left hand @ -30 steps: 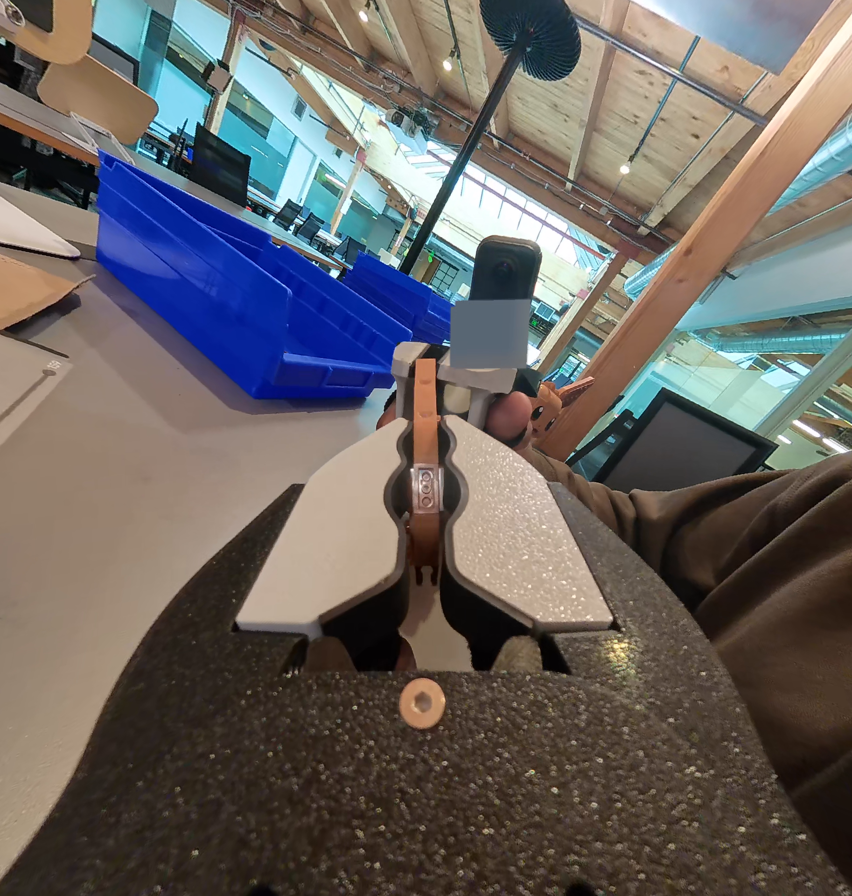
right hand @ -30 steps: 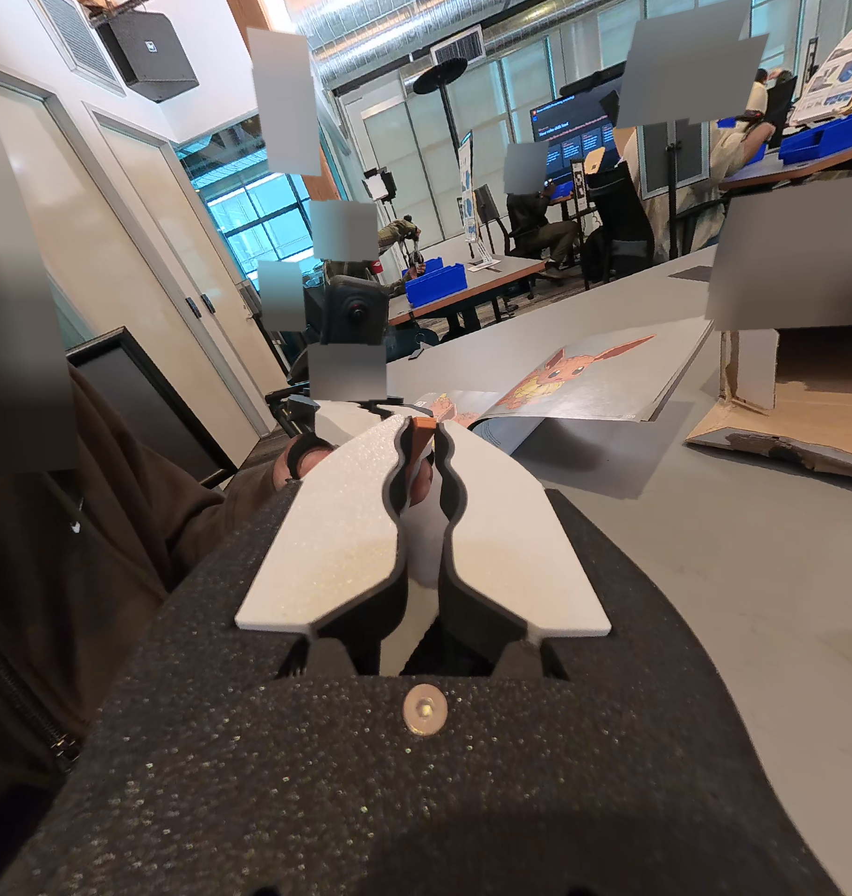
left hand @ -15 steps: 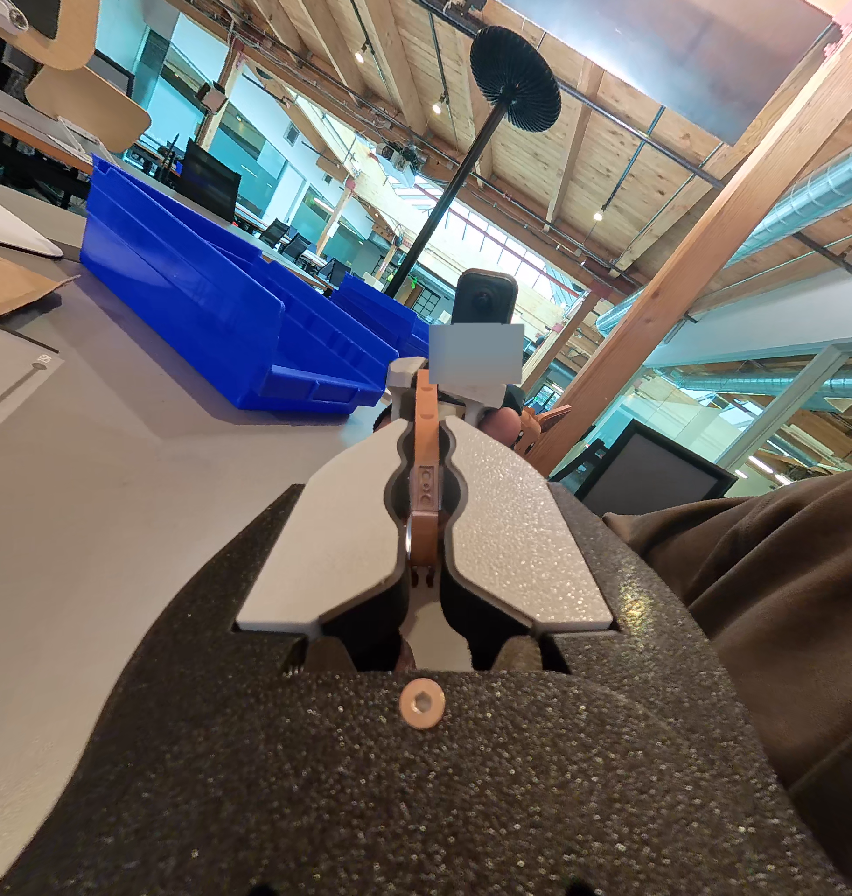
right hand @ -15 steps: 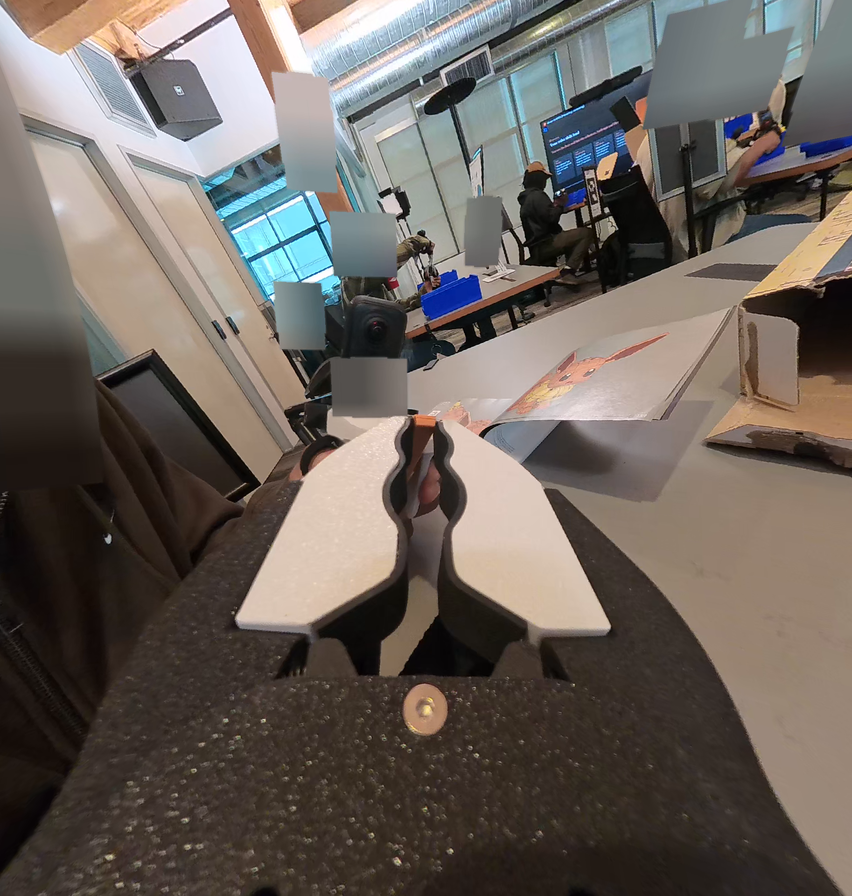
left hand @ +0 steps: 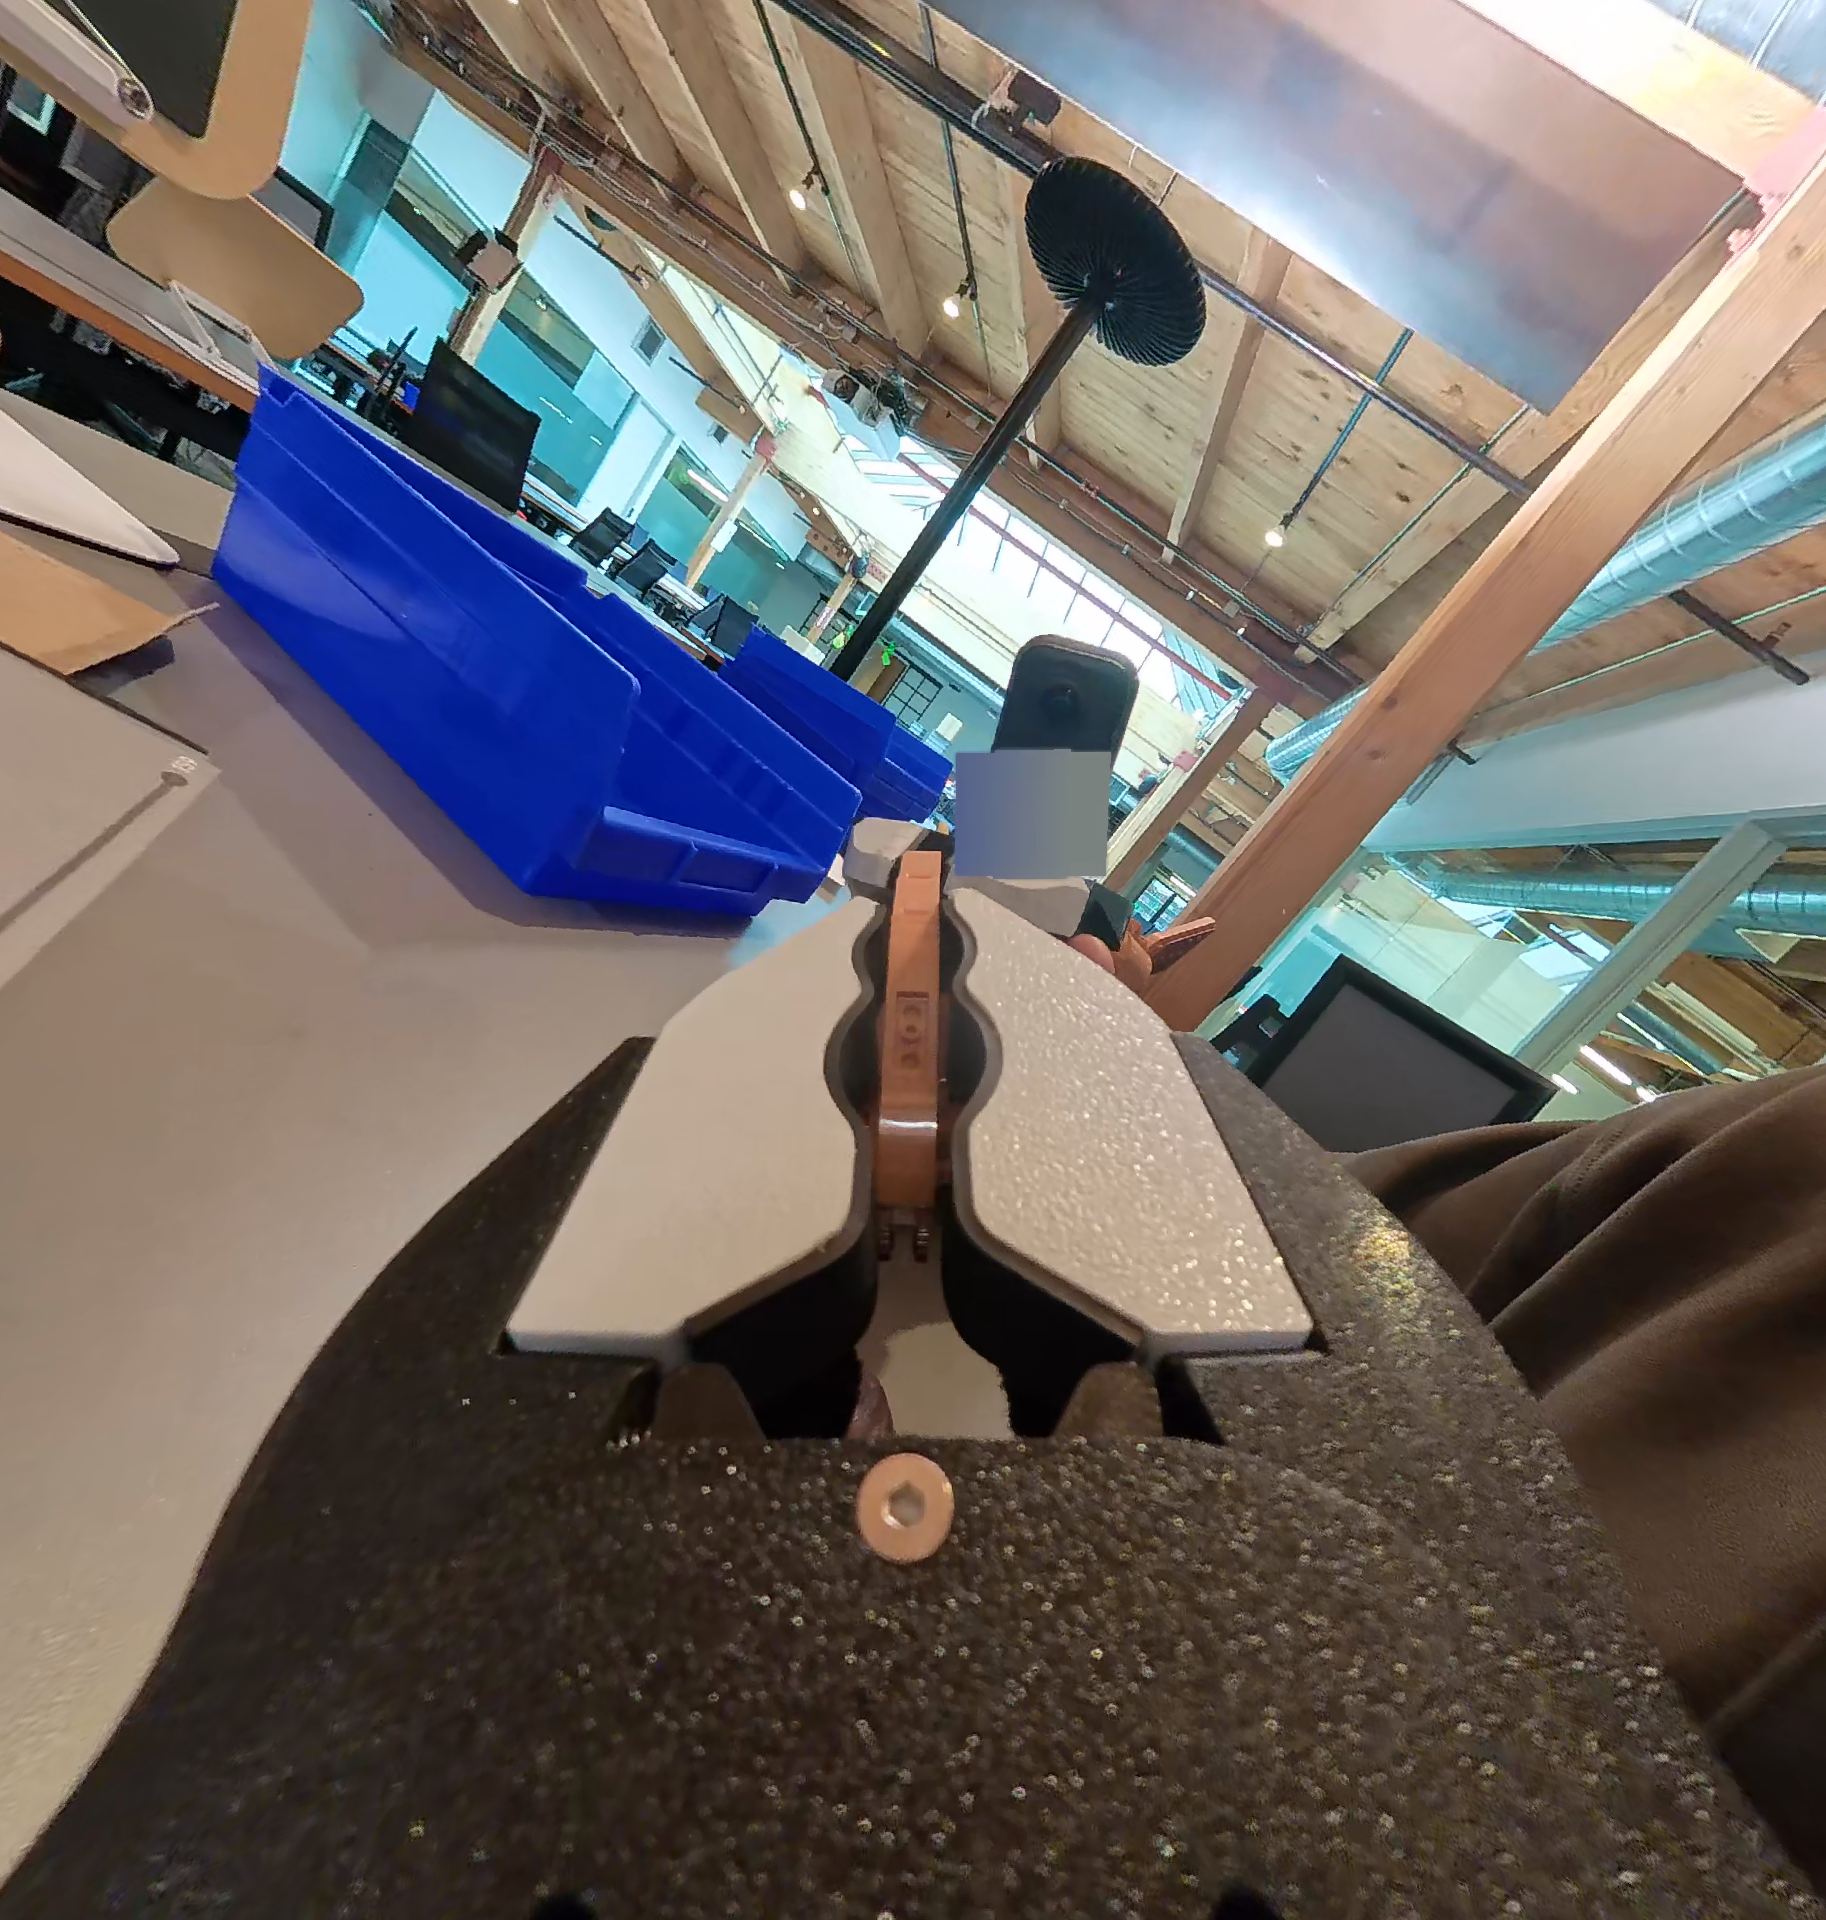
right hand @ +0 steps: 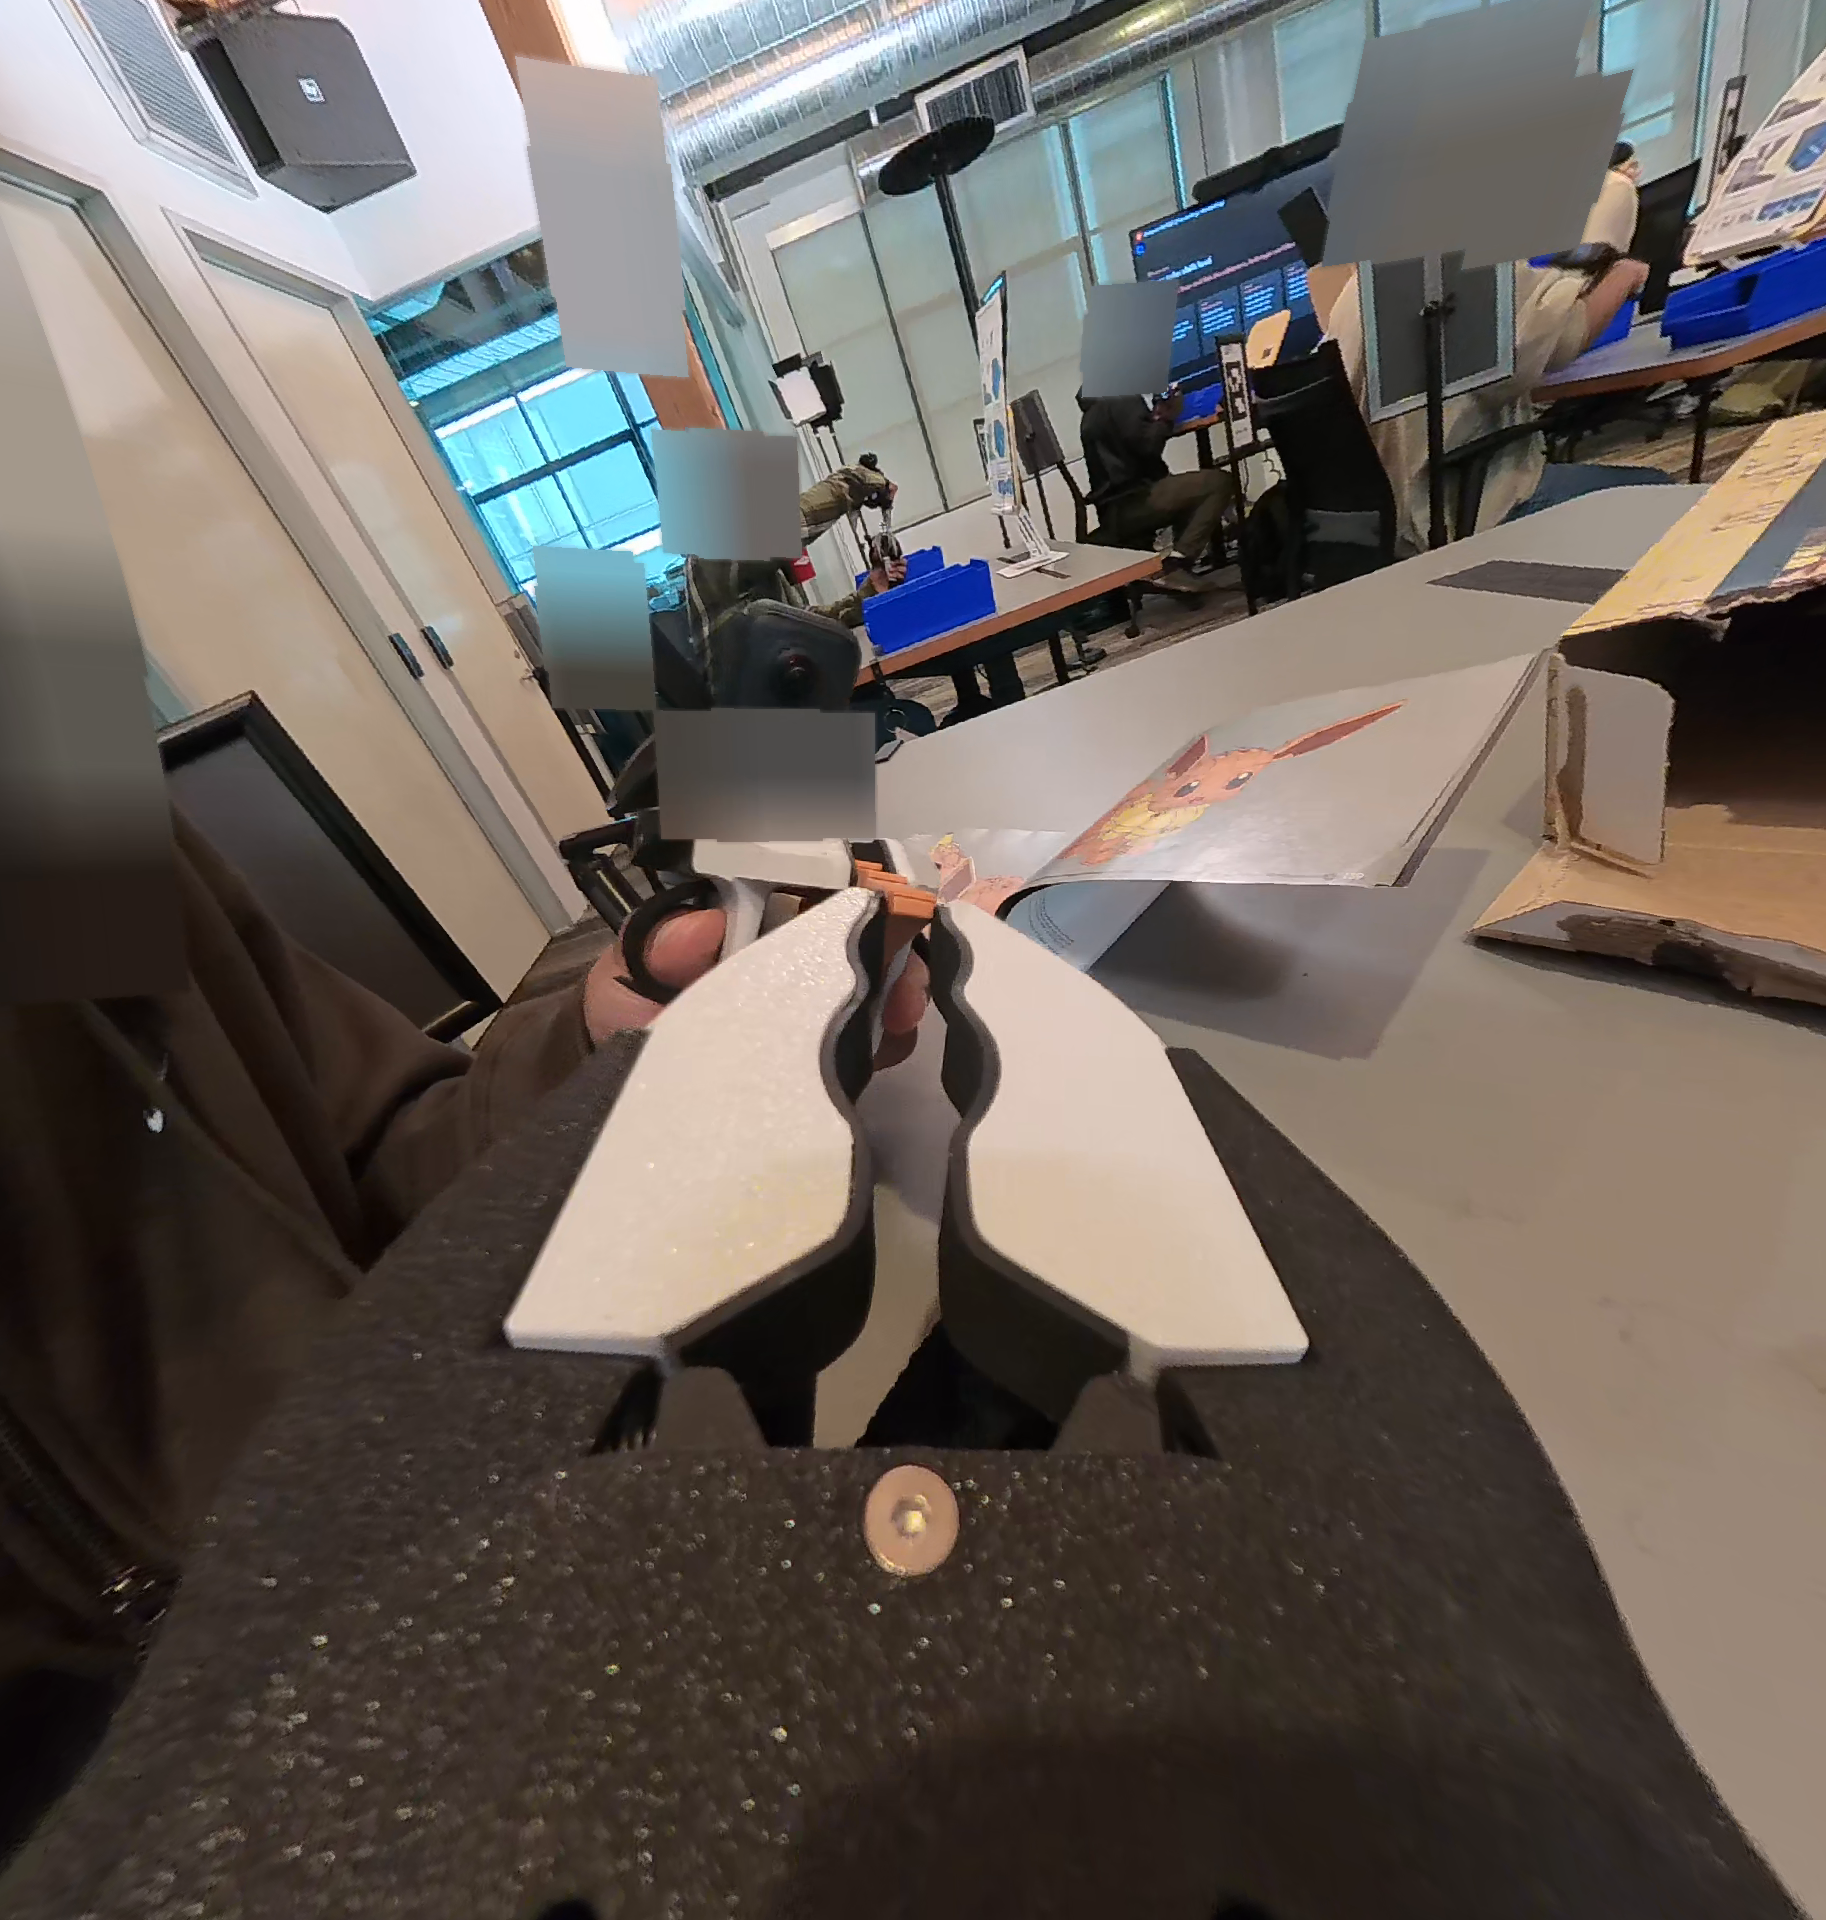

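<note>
In the left wrist view my left gripper [left hand: 917,914] is shut on a thin orange-brown toy-brick piece [left hand: 911,1029] that stands edge-on between the pads and runs past the fingertips. My right gripper [left hand: 950,868] faces it tip to tip, its camera above. In the right wrist view my right gripper [right hand: 904,914] is shut on the near end of the same orange piece [right hand: 904,902] at its very fingertips. The left gripper [right hand: 784,862] and the hand [right hand: 670,956] that holds it are just behind. Both are held above the grey table [right hand: 1511,1195].
Blue bins [left hand: 493,707] stand on the table at the far left of the left gripper, with flat cardboard [left hand: 36,613] beyond. An open picture booklet [right hand: 1273,800] and a torn cardboard box [right hand: 1719,810] lie to the right of the right gripper. A brown sleeve [left hand: 1615,1299] is close by. The grippers are tip to tip, or close to it.
Both grippers have kept their hold on the orange piece, tip to tip. The pair has tilted and shifted slightly over the table; the background has slid in both views.
</note>
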{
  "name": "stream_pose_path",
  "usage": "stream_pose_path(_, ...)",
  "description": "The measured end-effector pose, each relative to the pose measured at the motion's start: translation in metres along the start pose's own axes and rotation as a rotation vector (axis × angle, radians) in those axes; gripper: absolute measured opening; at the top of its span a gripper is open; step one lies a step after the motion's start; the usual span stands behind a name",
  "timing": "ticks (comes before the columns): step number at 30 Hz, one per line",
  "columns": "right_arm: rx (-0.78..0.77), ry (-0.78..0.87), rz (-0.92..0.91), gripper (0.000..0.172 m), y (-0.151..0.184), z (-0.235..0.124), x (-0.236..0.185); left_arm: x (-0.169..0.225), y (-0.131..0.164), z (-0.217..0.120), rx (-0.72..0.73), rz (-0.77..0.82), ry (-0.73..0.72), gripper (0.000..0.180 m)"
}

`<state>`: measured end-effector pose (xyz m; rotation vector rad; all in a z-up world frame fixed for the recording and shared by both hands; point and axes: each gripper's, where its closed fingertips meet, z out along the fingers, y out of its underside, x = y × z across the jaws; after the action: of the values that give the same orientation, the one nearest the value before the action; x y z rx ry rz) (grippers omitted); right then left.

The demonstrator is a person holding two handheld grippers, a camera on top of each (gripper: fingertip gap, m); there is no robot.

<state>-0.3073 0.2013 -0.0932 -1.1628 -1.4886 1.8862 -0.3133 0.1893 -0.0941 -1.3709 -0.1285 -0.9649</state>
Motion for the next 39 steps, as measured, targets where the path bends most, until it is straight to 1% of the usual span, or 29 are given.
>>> stream_pose_path(3,0.000,-0.007,-0.021,0.008,-0.001,-0.002,-0.002,0.003,0.003,0.001,-0.030,0.039,0.005,0.008)
stream_pose_path(7,-0.034,-0.011,-0.073,0.008,0.000,-0.002,-0.006,0.006,0.017,0.000,-0.163,0.127,0.008,0.009)
stream_pose_path(10,-0.071,-0.019,-0.087,0.008,0.004,-0.003,-0.007,0.002,0.032,0.000,-0.269,0.195,-0.036,0.010)
stream_pose_path(12,-0.086,-0.024,-0.085,0.008,0.006,-0.003,-0.007,0.000,0.035,0.000,-0.285,0.225,-0.055,0.010)
stream_pose_path(23,-0.134,-0.051,-0.104,0.007,0.014,0.000,-0.012,-0.002,0.048,0.001,-0.366,0.277,-0.073,0.013)
stream_pose_path(26,-0.131,-0.059,-0.105,0.007,0.013,0.000,-0.014,-0.003,0.047,0.000,-0.362,0.268,-0.081,0.020)
stream_pose_path(33,-0.112,-0.103,-0.107,0.007,0.010,-0.001,-0.022,0.004,0.043,-0.004,-0.348,0.227,-0.015,0.023)
stream_pose_path(36,-0.068,-0.106,-0.080,0.007,0.001,-0.005,-0.020,0.010,0.046,-0.007,-0.367,0.214,0.033,0.024)
stream_pose_path(39,-0.038,-0.122,-0.048,0.007,-0.005,-0.009,-0.019,0.011,0.048,-0.006,-0.379,0.223,0.035,0.023)
